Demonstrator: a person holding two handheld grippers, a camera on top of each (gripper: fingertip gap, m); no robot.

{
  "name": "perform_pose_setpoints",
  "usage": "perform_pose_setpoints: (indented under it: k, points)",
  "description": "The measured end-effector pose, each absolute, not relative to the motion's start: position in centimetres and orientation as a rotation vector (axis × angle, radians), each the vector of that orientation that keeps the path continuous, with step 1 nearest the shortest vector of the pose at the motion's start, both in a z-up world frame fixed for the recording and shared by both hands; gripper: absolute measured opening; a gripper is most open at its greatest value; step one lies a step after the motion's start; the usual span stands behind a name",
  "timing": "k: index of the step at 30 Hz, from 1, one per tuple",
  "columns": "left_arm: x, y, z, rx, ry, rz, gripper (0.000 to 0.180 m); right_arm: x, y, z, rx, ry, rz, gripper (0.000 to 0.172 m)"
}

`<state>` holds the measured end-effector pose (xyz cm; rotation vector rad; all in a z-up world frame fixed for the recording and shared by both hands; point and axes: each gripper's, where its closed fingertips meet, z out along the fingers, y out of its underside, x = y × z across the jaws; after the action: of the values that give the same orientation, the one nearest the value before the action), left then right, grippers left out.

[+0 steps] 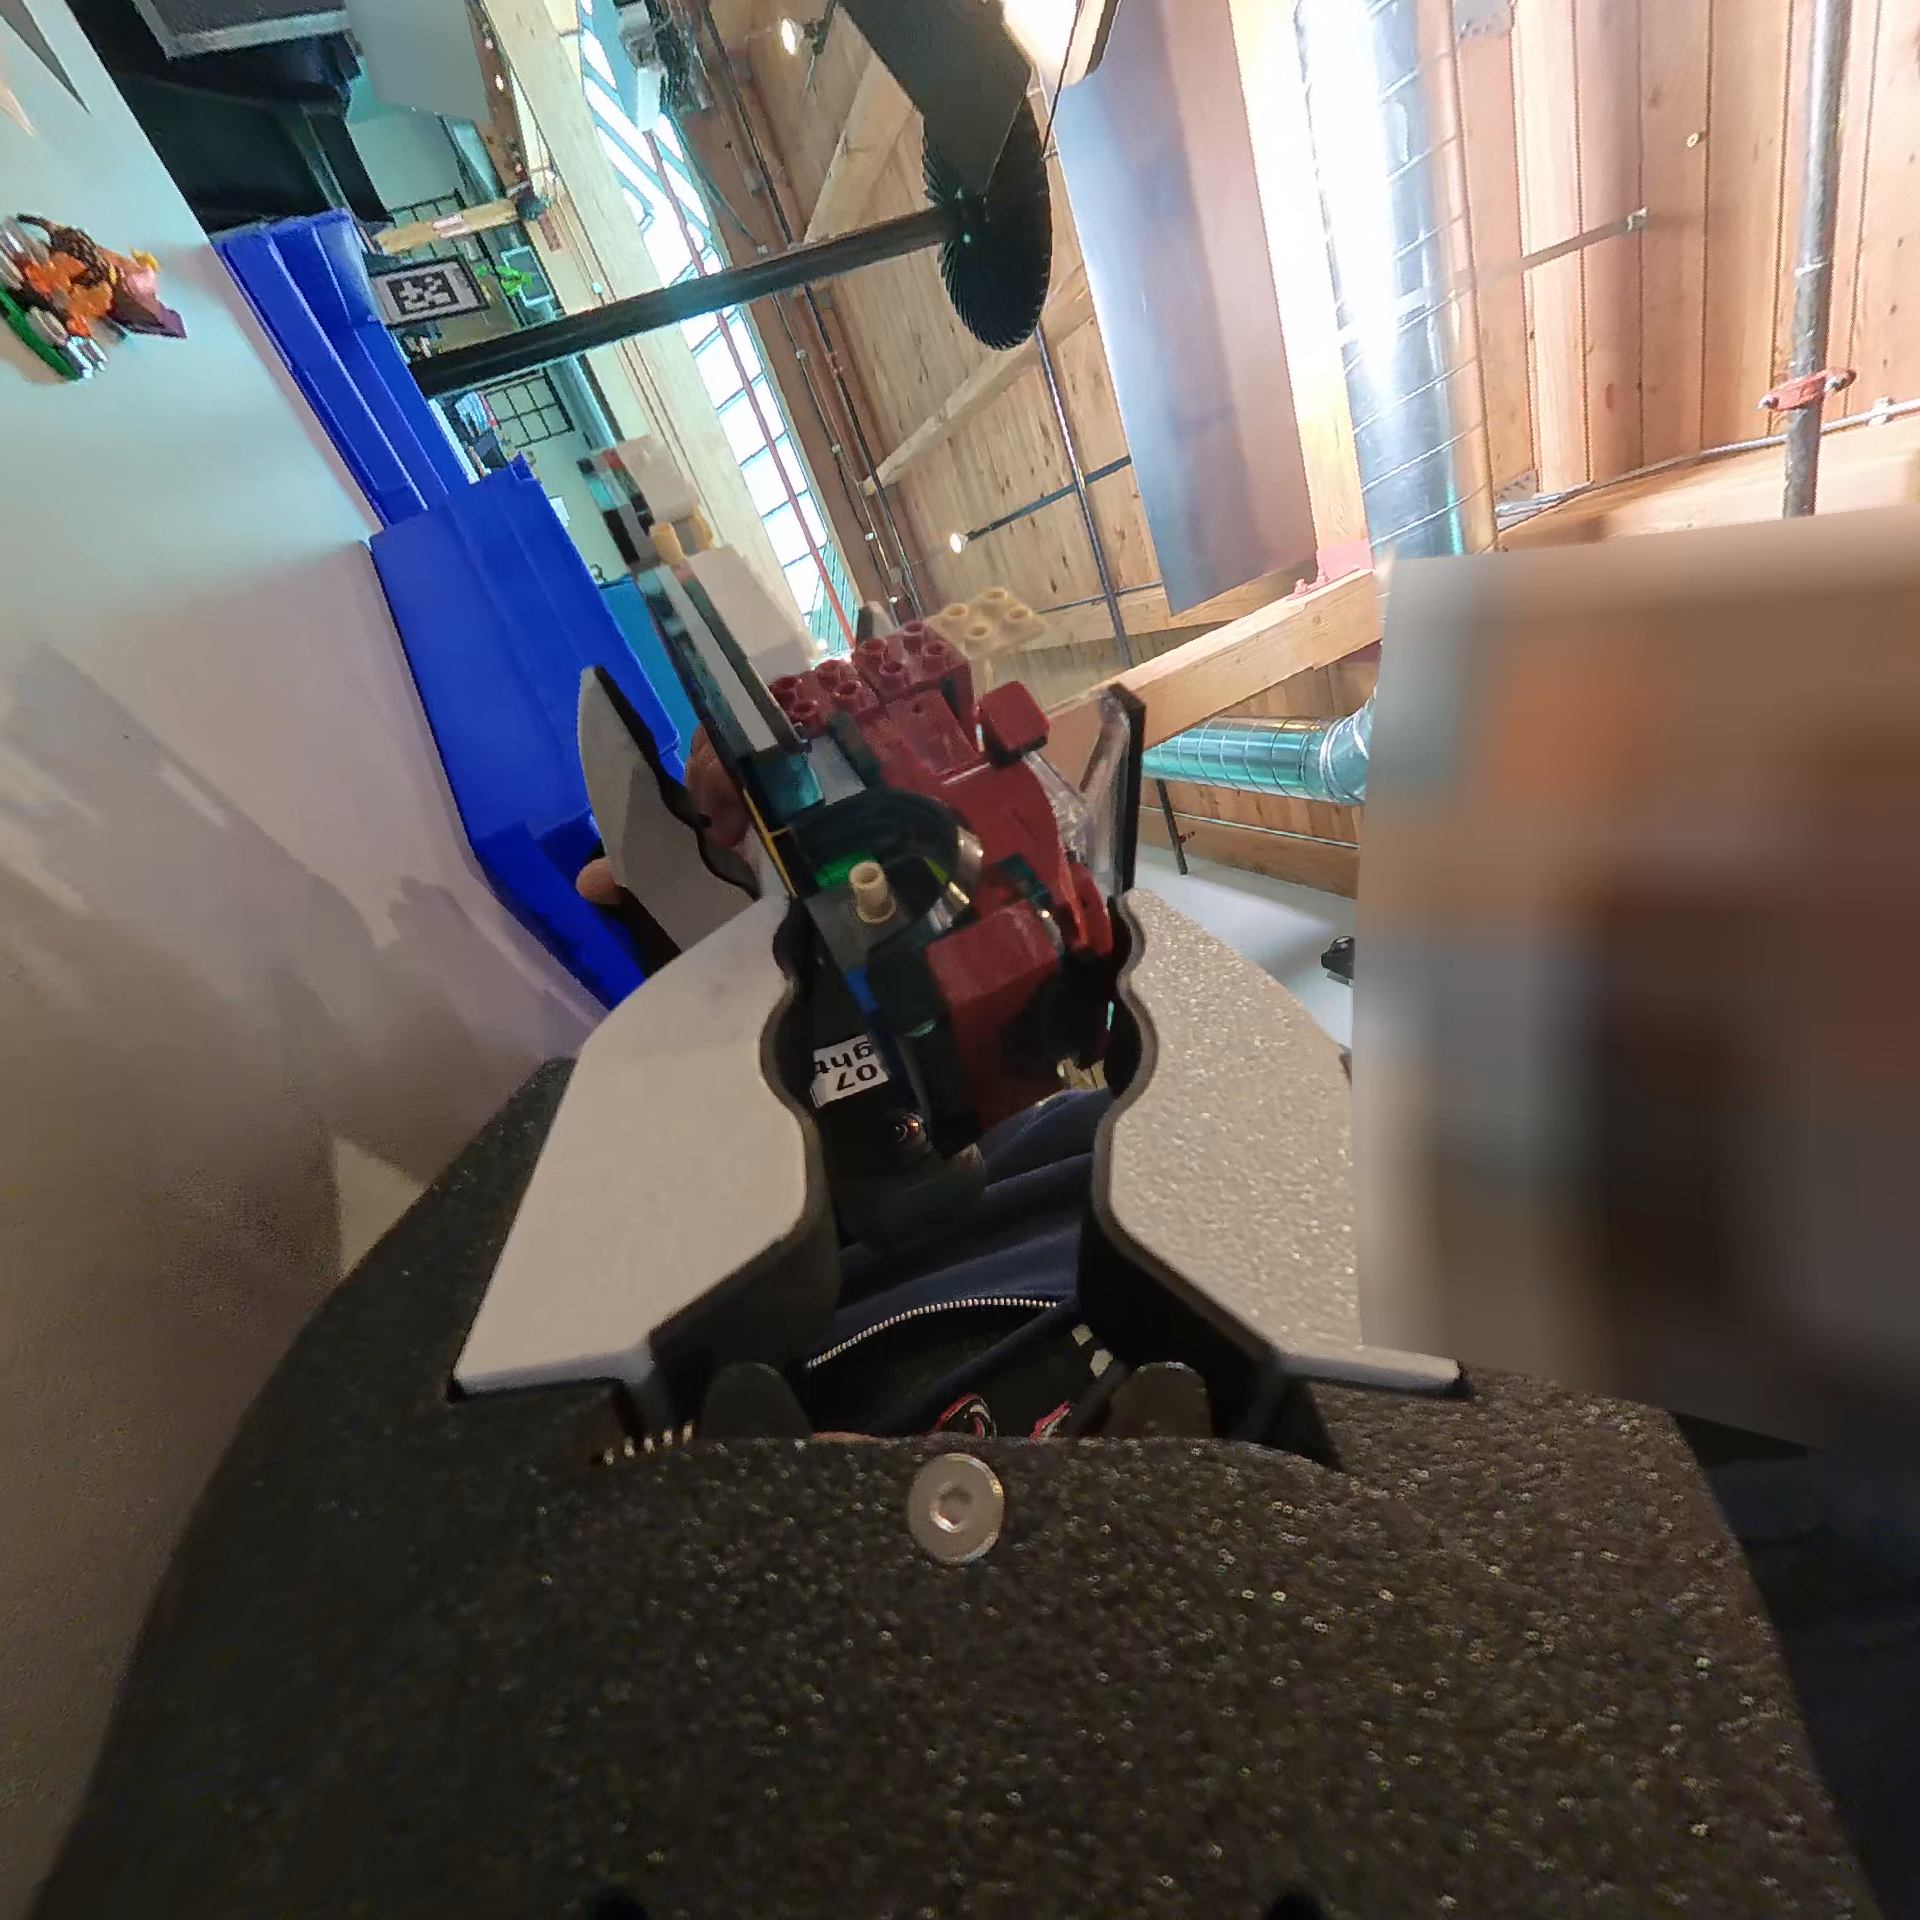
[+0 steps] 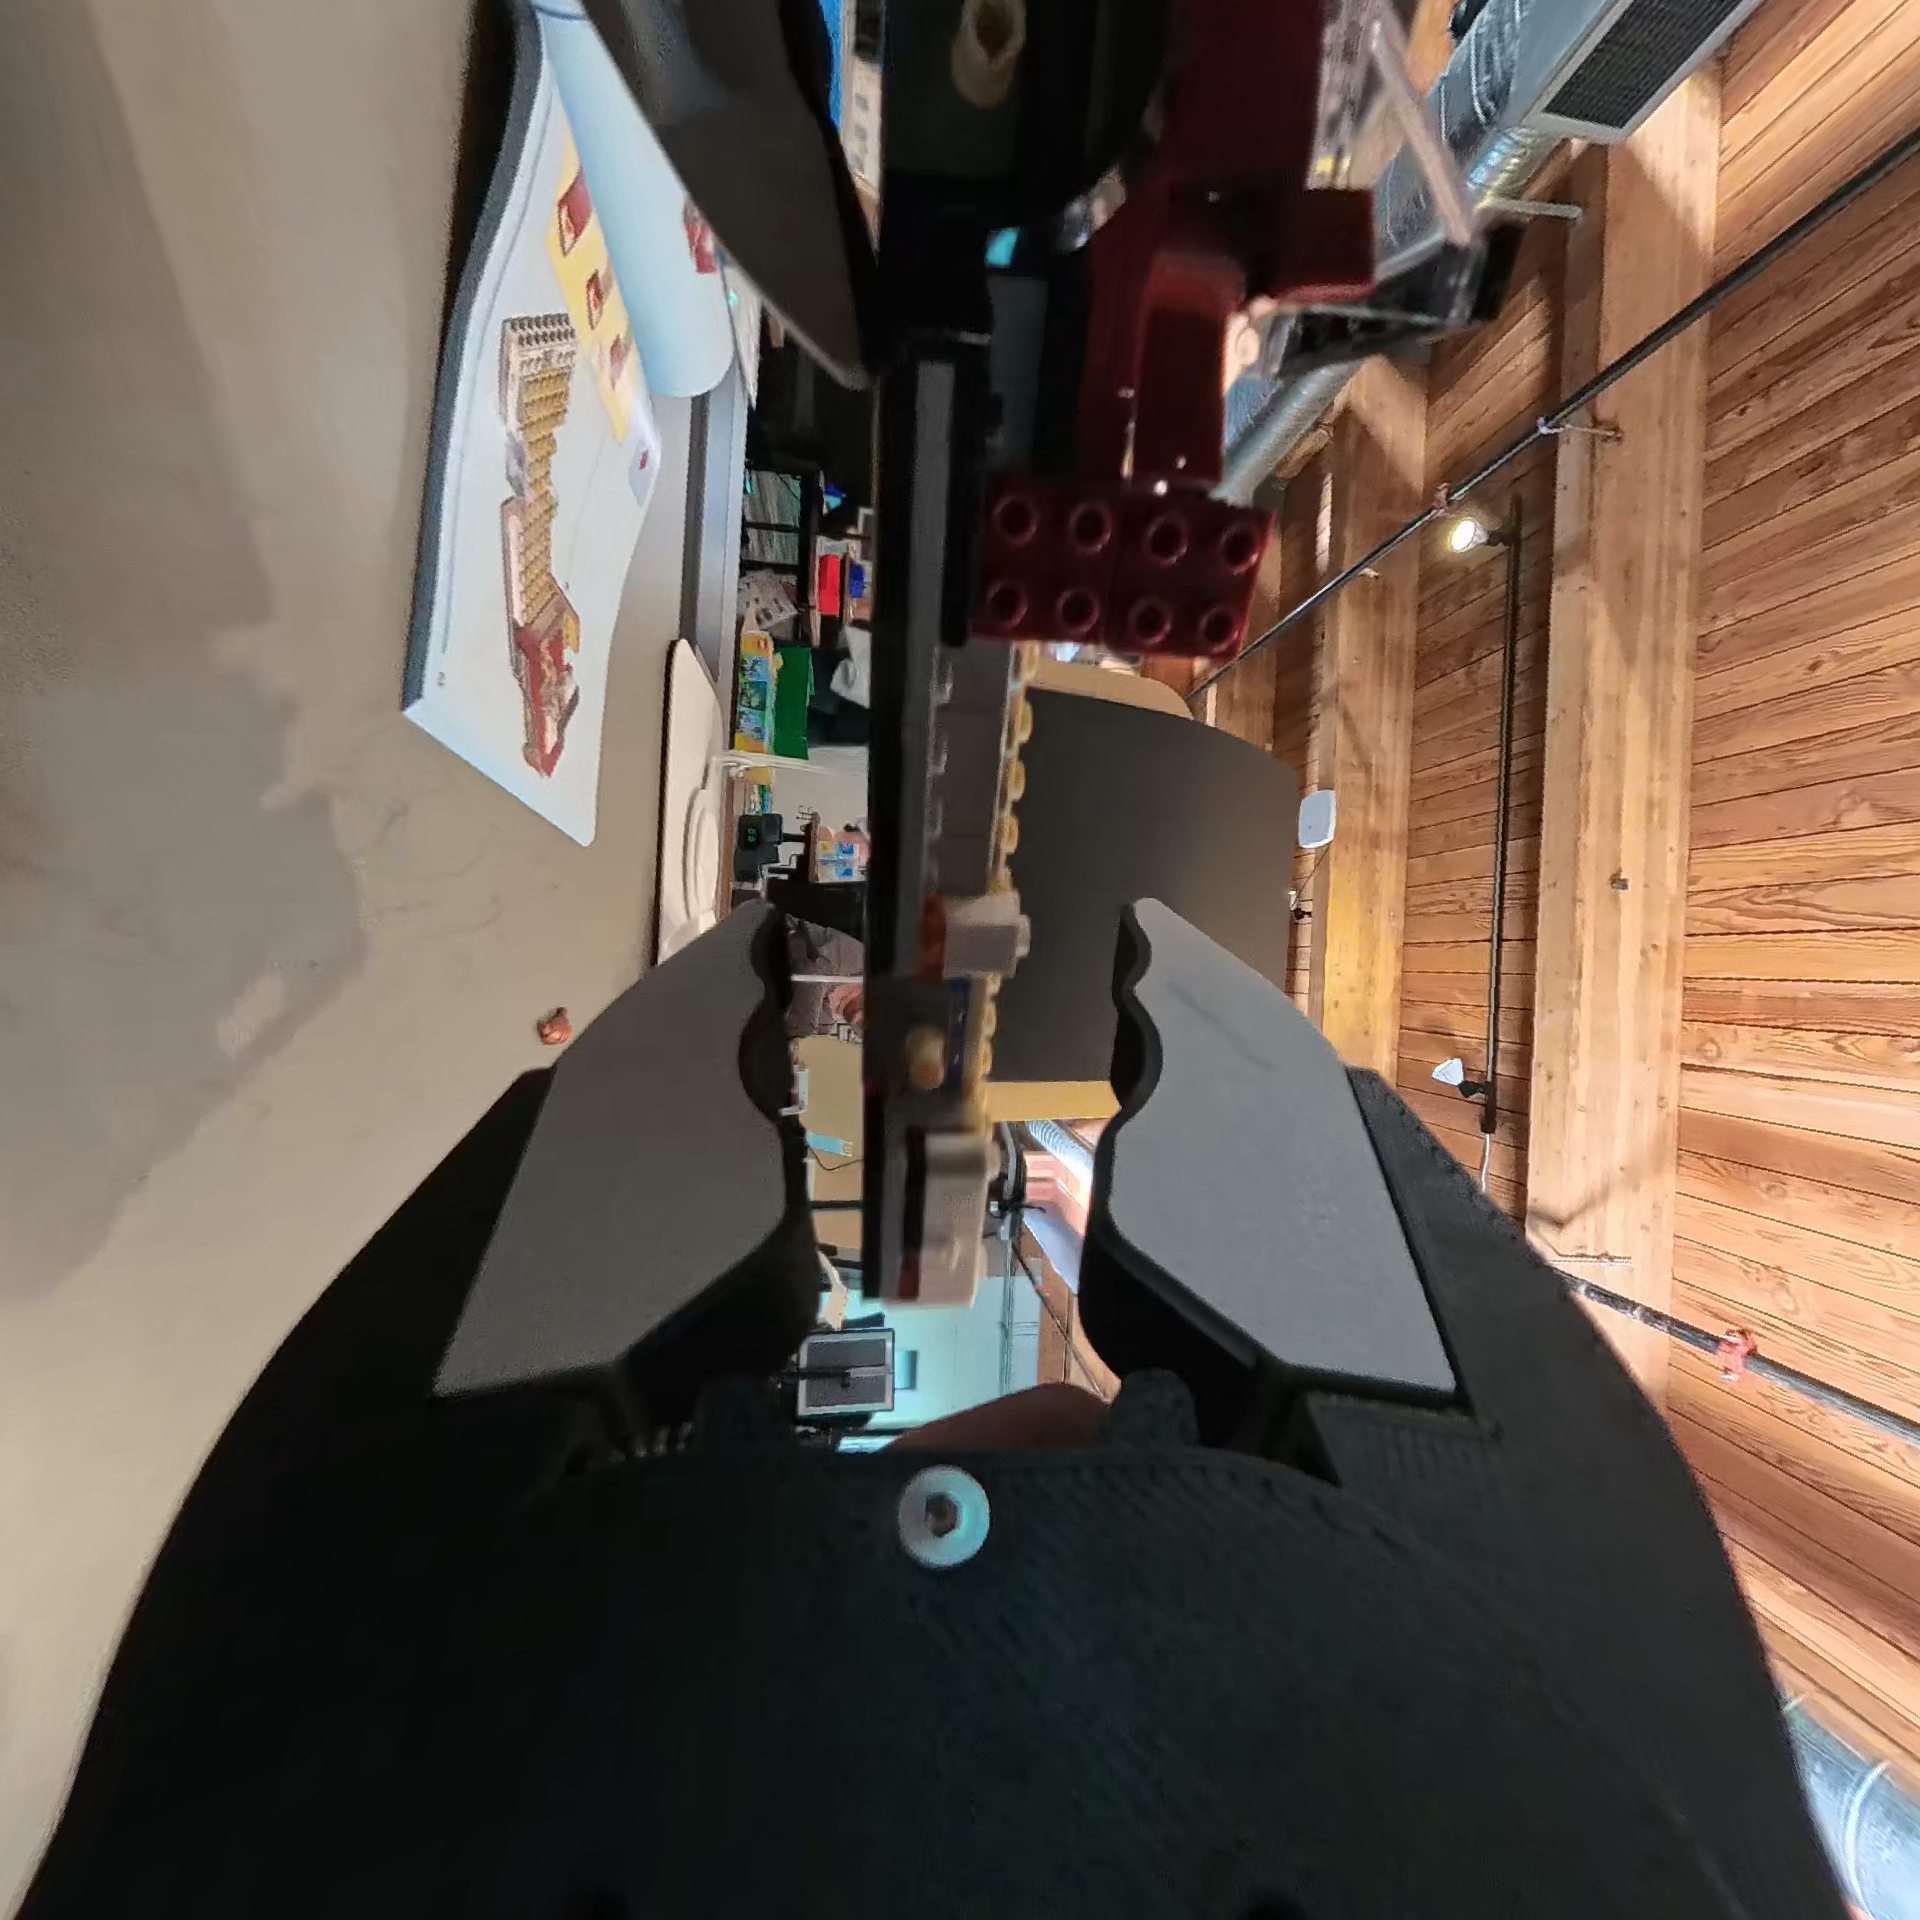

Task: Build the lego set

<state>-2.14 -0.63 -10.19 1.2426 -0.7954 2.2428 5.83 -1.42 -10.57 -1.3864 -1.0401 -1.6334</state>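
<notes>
My left gripper (image 1: 956,987) is shut on a brick model (image 1: 987,966) of dark red and black pieces, both pads pressed on its near end, and holds it in the air beside the table. The model's far end is a long black plate with grey and tan pieces (image 2: 914,727) and a dark red studded block (image 2: 1122,571). My right gripper (image 2: 945,997) is open around that plate, with a gap showing on each side of it. One of the right gripper's fingers (image 1: 644,821) shows past the model in the left wrist view. The left gripper's dark body (image 2: 748,156) shows at the top of the right wrist view.
Blue bins (image 1: 499,665) stand along the pale table (image 1: 156,623). A small orange and green brick build (image 1: 73,291) sits farther off. An open instruction booklet (image 2: 520,499) and a small brown piece (image 2: 556,1025) lie on the table. Wooden walls lie behind.
</notes>
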Motion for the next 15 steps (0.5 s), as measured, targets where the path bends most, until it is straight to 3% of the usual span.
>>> perform_pose_setpoints:
  k: [15]
  points:
    - [-1.7, -1.4, -10.8, 1.269, -0.764, 2.203, 0.054, 4.9, -0.1, -10.9, -1.355, -1.006, -1.678, 0.042]
